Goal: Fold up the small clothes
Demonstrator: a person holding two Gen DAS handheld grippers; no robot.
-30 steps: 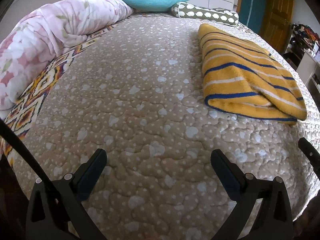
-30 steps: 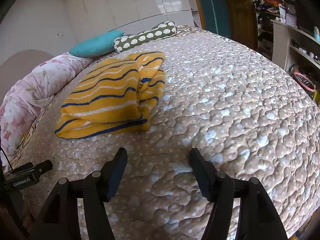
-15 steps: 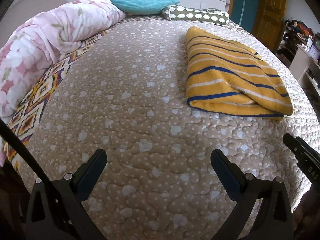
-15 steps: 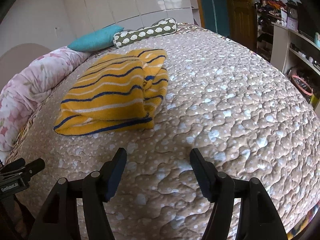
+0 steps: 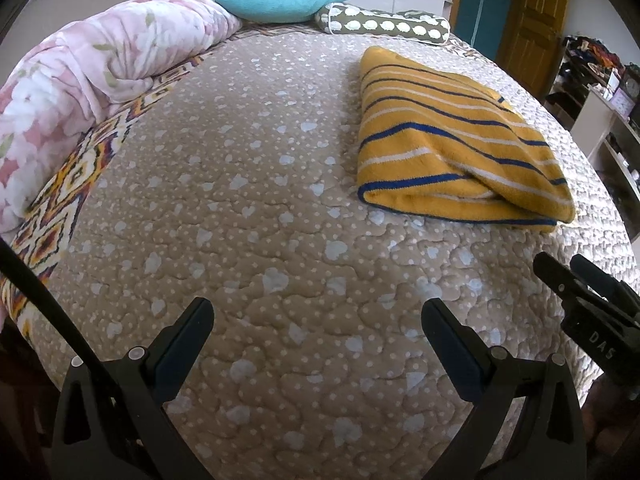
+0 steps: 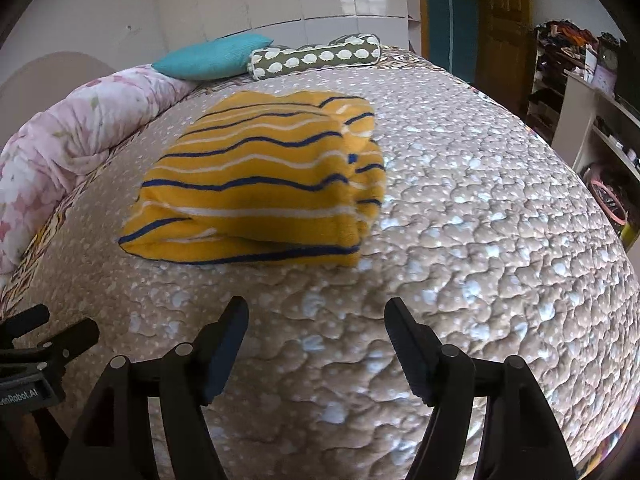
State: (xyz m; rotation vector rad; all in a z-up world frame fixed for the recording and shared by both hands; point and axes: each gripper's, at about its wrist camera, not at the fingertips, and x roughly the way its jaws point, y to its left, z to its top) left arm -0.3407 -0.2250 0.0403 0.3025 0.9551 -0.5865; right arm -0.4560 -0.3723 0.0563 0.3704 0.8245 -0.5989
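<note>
Bed (image 5: 260, 208) w/ beige quilted cover carries everything. Pink floral duvet (image 5: 88, 76) rolled along bed's left edge; teal pillow (image 5: 276, 2) & spotted bolster (image 5: 384, 26) at far edge. Folded yellow striped garment (image 6: 264, 184) lies toward far right part. Left gripper (image 5: 318, 332) wide apart, empty, over near edge. Right gripper (image 6: 316, 336) jaws opening, nothing btw them.

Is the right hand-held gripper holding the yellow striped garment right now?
No. The right hand-held gripper has nothing between its opening jaws, and the yellow striped garment lies folded on the bed cover ahead of it.
</note>
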